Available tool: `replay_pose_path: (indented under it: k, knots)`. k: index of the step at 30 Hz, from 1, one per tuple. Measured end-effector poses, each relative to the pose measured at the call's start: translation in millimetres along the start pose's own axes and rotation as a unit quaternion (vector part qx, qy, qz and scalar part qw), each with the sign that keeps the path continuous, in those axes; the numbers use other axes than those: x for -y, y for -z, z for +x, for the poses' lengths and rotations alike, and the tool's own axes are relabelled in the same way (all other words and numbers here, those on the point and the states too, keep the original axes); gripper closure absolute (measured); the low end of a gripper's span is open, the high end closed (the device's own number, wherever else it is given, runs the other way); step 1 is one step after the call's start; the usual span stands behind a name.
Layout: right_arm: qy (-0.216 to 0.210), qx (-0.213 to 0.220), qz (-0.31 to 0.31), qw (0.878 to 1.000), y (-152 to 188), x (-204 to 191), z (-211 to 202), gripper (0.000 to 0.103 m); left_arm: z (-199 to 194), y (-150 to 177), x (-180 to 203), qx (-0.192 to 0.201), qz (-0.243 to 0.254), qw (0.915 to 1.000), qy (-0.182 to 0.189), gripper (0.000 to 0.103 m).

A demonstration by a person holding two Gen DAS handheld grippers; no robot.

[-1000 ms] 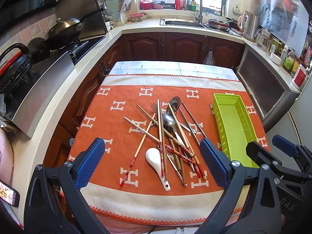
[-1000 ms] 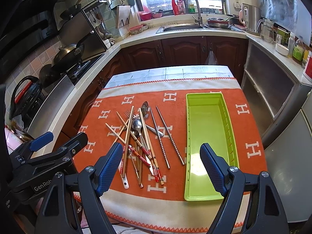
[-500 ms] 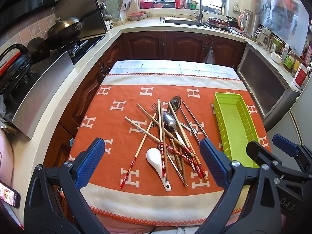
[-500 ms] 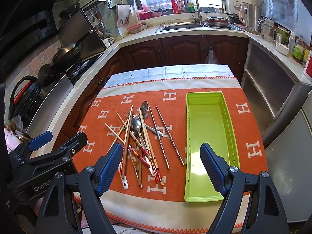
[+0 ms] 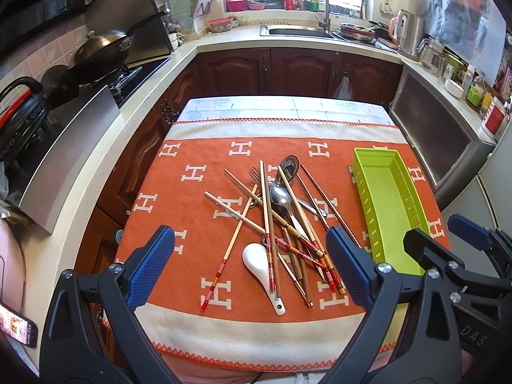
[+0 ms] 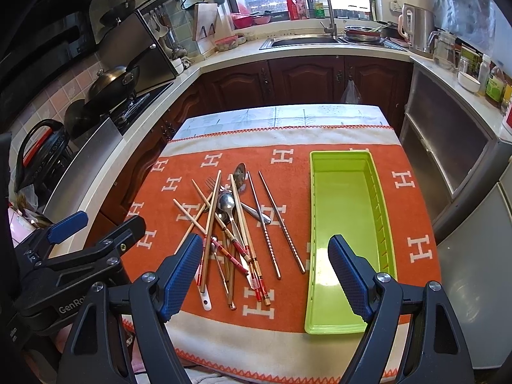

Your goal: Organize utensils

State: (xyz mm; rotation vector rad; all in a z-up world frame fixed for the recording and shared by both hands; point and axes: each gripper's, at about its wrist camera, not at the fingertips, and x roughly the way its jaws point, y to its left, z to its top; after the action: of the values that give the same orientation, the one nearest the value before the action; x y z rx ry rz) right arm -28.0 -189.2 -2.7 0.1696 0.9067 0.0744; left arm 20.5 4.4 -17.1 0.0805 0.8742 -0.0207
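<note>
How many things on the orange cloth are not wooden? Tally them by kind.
Metal chopsticks: 2
Metal spoons: 2
Metal fork: 1
White spoon: 1
Green tray: 1
Total: 7

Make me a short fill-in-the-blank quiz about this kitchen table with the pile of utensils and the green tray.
1. The long lime-green plastic tray holds ____ utensils.
2. The white ceramic spoon lies on the ____ cloth with white H marks.
3. Both the left tongs and the right tongs are ____.
4. The two twisted metal chopsticks lie between the pile and the ____.

Missing: no; orange; open; tray
</note>
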Motion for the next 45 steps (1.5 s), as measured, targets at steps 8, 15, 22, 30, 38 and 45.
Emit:
replay_pose_path:
  k: [8,15,22,30,38,45]
  knots:
    - [-0.014,0.000,-0.015,1.000,-18,-1,5,0.026,18,-14,-8,-0.004,0.025,0.9997,0.004,0.015]
    - [-0.025,-0.026,-0.028,0.999,-59,8,48,0.048,64,-23,-38,-0.016,0.045,0.9988,0.015,0.019]
    - [-0.035,-0.100,-0.036,0.994,-87,22,138,0.065,141,-7,-84,-0.095,-0.002,0.9939,0.056,0.045]
    - [-0.026,-0.173,-0.036,0.984,-90,29,235,0.072,189,24,-90,-0.141,-0.014,0.9872,0.073,0.048]
    - [-0.001,-0.224,-0.049,0.973,-82,20,293,0.076,193,24,-71,-0.147,-0.012,0.9847,0.093,0.049]
    - [0.041,-0.234,-0.101,0.966,-74,-2,312,0.079,190,13,-46,-0.150,-0.008,0.9807,0.125,0.049]
